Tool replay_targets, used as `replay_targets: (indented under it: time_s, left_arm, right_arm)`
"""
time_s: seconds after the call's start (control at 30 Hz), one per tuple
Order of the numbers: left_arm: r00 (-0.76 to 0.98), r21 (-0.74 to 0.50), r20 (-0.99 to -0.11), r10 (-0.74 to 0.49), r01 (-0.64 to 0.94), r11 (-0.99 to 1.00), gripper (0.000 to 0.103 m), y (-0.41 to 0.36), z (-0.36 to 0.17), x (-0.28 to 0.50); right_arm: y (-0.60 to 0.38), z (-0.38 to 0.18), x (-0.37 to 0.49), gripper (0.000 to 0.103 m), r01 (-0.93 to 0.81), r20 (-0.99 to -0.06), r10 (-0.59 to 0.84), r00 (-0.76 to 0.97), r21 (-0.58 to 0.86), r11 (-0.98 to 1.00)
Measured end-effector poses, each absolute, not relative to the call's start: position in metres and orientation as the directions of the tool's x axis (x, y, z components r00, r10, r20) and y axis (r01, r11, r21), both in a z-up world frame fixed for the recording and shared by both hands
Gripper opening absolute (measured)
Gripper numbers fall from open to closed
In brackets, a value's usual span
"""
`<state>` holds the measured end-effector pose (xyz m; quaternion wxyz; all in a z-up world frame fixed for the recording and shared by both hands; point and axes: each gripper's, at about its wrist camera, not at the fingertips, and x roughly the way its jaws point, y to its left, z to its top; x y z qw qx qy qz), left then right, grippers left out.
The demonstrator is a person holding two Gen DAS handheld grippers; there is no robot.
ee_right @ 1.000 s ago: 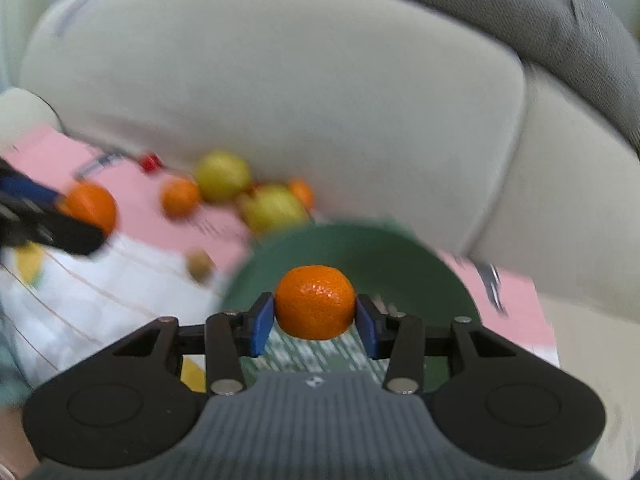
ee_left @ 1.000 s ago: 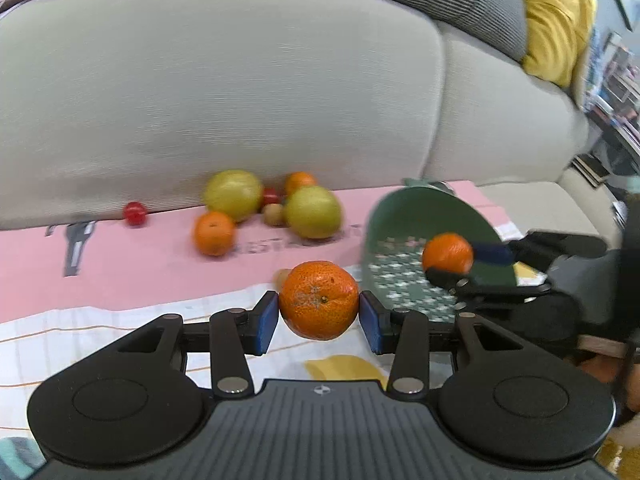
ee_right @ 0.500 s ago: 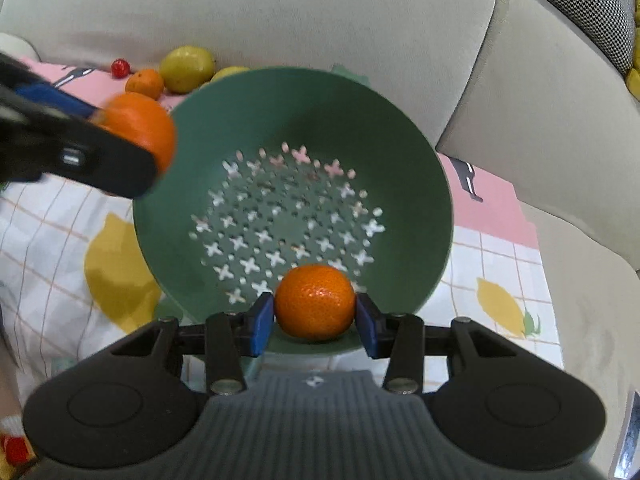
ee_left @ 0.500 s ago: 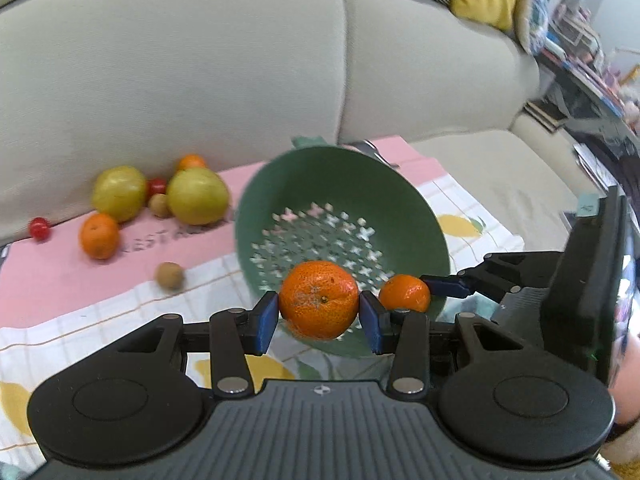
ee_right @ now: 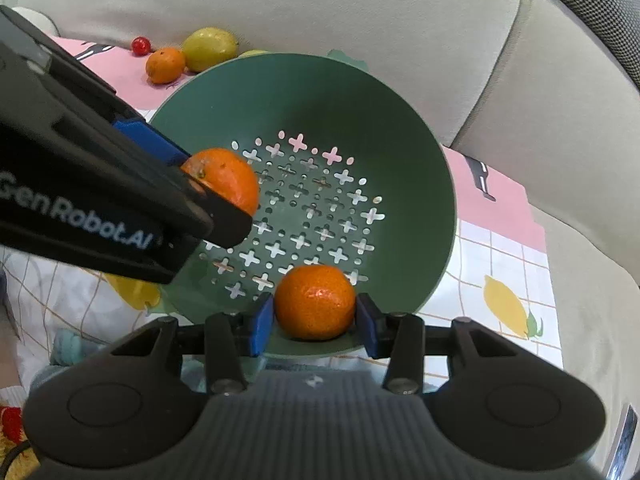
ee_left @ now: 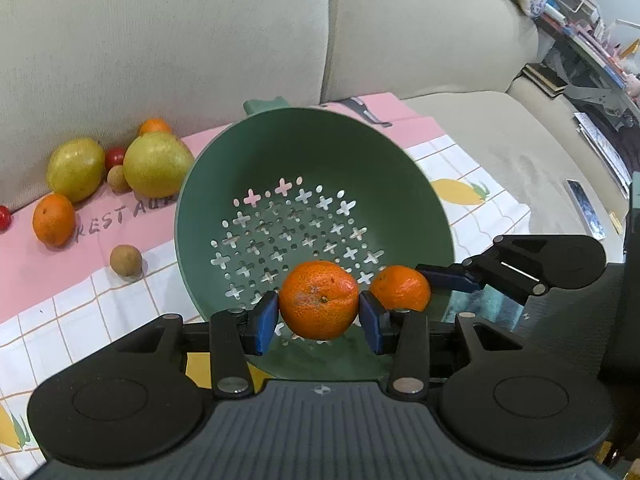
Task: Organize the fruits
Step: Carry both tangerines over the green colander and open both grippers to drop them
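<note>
From my left wrist camera, the left tongs (ee_left: 319, 316) are clamped on a mandarin (ee_left: 319, 300), blue pads pressed to both its sides, held over the near rim of the green colander (ee_left: 320, 152). Just to its right I see the right tongs (ee_left: 420, 280) reaching in from the side with a second mandarin (ee_left: 400, 288) pinched at their tip, also over the colander's near edge. The colander, tilted toward me, sits on a checked cloth with lemon prints (ee_left: 80, 312) spread over the sofa seat, with a pink cloth (ee_left: 40, 272) behind it. On the pink cloth to the left lie the loose fruits: two yellow-green citrus (ee_left: 158, 164), two more oranges (ee_left: 53, 219), a red cherry tomato (ee_left: 116, 157), and a small brown fruit (ee_left: 125, 260) near the cloth's border. From my right wrist camera, the right tongs (ee_right: 315, 318) grip their mandarin (ee_right: 315, 302) firmly between both pads, low against the colander's (ee_right: 420, 168) near wall. The left tongs (ee_right: 200, 172) come in from the left, their mandarin (ee_right: 226, 178) held above the perforated bottom. Beyond the rim I make out an orange (ee_right: 165, 65), a yellow-green citrus (ee_right: 209, 49) and a cherry tomato (ee_right: 141, 45) against the sofa back (ee_right: 320, 4).
</note>
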<state>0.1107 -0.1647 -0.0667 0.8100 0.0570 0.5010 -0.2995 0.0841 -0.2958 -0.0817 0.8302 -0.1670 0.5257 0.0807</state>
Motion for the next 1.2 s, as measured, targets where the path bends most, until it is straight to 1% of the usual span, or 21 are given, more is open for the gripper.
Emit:
replay_targets:
  time_s: [0.33, 0.9, 1.0, 1.03, 1.07, 1.1, 1.2]
  left_arm:
    - [0.271, -0.200, -0.882, -0.386, 0.526, 0.827, 0.050, -0.169, -0.083, 0.120]
    - [0.263, -0.194, -0.887, -0.379, 0.534, 0.823, 0.050, -0.171, -0.086, 0.121]
    - [0.266, -0.189, -0.887, -0.377, 0.535, 0.823, 0.050, -0.170, -0.086, 0.120]
    - [0.267, -0.189, -0.887, -0.377, 0.535, 0.823, 0.050, -0.169, -0.085, 0.119]
    - [0.271, -0.189, -0.885, -0.379, 0.536, 0.823, 0.050, -0.169, -0.083, 0.118]
    - [0.274, -0.188, -0.883, -0.381, 0.537, 0.822, 0.050, -0.168, -0.082, 0.117]
    - [0.293, -0.186, -0.874, -0.388, 0.535, 0.824, 0.050, -0.165, -0.076, 0.114]
  right_arm:
    - [-0.304, -0.085, 0.096, 0.042, -0.337, -0.917, -0.031, 0.399, -0.178, 0.925]
    - [-0.306, -0.082, 0.097, 0.043, -0.359, -0.920, -0.034, 0.389, -0.186, 0.915]
    - [-0.305, -0.078, 0.096, 0.045, -0.357, -0.917, -0.036, 0.397, -0.190, 0.915]
    - [-0.304, -0.076, 0.095, 0.047, -0.354, -0.915, -0.035, 0.402, -0.191, 0.915]
    - [-0.304, -0.075, 0.095, 0.052, -0.351, -0.912, -0.035, 0.409, -0.193, 0.916]
    - [-0.303, -0.072, 0.093, 0.054, -0.347, -0.908, -0.035, 0.417, -0.195, 0.918]
    - [-0.300, -0.068, 0.090, 0.055, -0.341, -0.901, -0.030, 0.432, -0.195, 0.920]
